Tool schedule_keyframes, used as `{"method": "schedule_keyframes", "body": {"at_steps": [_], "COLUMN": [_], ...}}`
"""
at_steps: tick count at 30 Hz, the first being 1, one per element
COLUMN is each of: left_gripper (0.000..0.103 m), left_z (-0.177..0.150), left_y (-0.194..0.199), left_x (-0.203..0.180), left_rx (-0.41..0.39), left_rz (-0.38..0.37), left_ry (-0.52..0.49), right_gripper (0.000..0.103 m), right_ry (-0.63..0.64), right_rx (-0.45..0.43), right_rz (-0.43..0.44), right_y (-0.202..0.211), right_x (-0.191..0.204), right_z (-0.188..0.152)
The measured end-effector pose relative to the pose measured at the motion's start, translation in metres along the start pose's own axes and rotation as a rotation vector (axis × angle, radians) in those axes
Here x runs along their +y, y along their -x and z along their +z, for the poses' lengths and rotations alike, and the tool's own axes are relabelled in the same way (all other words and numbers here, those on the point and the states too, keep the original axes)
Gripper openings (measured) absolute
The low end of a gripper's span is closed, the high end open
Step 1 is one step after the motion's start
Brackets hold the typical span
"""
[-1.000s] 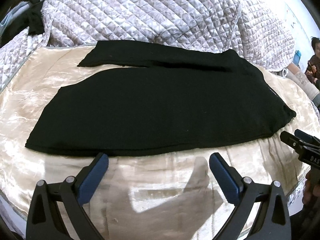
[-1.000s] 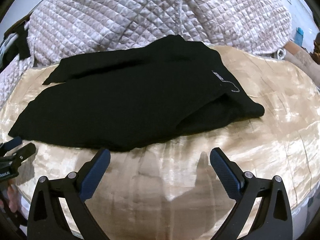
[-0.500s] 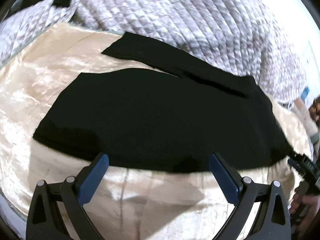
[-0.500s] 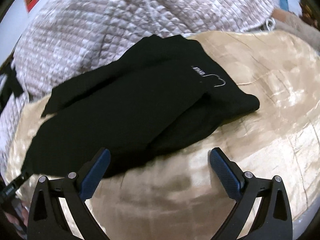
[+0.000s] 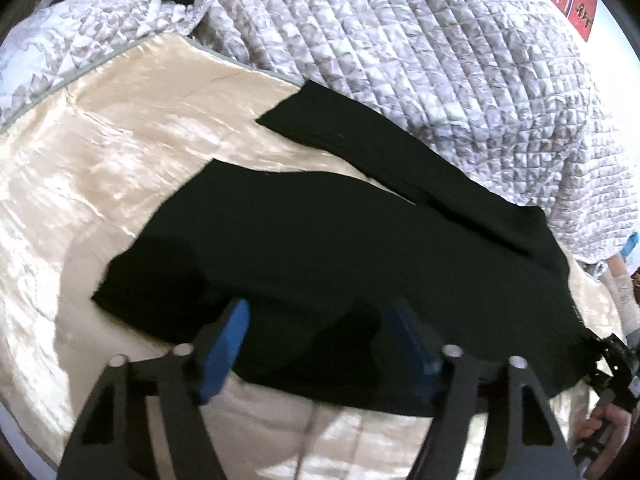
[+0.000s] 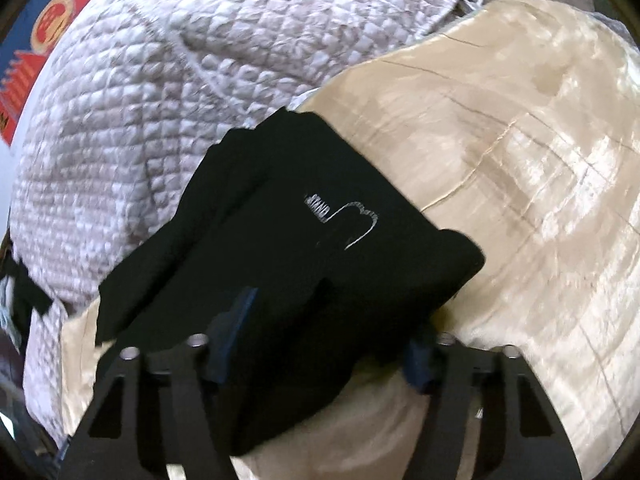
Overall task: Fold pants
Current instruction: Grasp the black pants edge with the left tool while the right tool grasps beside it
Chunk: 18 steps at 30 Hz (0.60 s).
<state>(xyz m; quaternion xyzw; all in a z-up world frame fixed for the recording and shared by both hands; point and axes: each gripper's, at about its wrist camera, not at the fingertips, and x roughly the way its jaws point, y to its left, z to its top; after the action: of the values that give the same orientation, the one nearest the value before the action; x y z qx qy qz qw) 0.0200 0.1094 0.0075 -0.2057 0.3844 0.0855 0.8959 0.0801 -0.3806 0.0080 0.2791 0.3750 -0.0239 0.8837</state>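
While the black pants [image 5: 340, 260] lie on the satin bedspread [image 5: 100, 160], both tongs — left [image 5: 320, 344], right [image 6: 324, 340] — are closing over the near hem, not yet clamped.

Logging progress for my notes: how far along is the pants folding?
Early. The black pants lie spread on the cream satin sheet, legs not yet stacked. In hand: left tongs and right tongs are closing over the near edge, fabric between them. Every fold remains.
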Motion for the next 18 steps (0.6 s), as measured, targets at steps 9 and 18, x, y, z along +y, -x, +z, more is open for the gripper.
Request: {"method": "schedule_keyframes", "body": {"at_steps": [9,18], "left_gripper": [0.002,0.002], "left_z": [0.011,-0.006], "left_y": [0.009,0.072], "left_x": [0.016,0.027], "left_rx": [0.000,-0.046], "left_rz": [0.034,-0.040], "left_ry": [0.040,-0.032], "right_gripper": [0.013,0.012], "right_ry": [-0.047,-0.058], "right_rx": [-0.023,0.000], "right_rz": [0.048,0.055], "right_y": [0.020,0.083], "right_x": [-0.005,-0.028], "right_z": [0.002,-0.019]}}
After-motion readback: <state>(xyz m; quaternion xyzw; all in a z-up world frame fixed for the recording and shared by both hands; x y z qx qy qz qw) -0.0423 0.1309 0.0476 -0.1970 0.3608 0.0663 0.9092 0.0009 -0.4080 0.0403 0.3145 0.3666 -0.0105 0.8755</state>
